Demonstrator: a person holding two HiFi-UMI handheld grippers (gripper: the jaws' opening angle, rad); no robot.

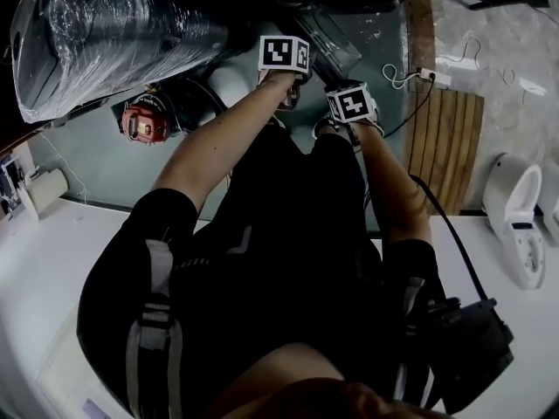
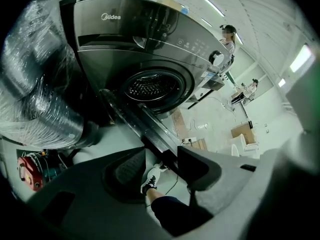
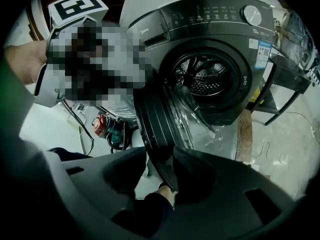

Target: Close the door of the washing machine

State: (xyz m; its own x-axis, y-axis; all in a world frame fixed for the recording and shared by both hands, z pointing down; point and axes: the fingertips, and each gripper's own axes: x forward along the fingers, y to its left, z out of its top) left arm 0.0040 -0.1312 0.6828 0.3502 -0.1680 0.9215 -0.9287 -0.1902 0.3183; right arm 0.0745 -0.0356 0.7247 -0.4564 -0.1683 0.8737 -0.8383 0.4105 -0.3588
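The dark washing machine (image 3: 215, 29) stands with its drum (image 3: 202, 76) exposed and its round glass door (image 3: 160, 119) swung out toward me. The door's rim runs down between the fingers of my right gripper (image 3: 157, 176), against the right-hand finger (image 3: 197, 176), with a gap to the other; the jaws stand open. In the left gripper view the door edge (image 2: 145, 131) likewise passes between my left gripper's (image 2: 160, 166) open jaws, close to the right-hand finger (image 2: 200, 169). From the head view both marker cubes (image 1: 284, 55) (image 1: 351, 103) sit side by side at the door (image 1: 336, 42).
A plastic-wrapped bundle (image 1: 105, 24) lies left of the machine, with a red and teal tool (image 1: 142, 122) below it. A wooden board (image 1: 454, 142), a power strip (image 1: 428, 75) and a white fixture (image 1: 515, 216) are at the right. Two people (image 2: 227, 36) stand far off.
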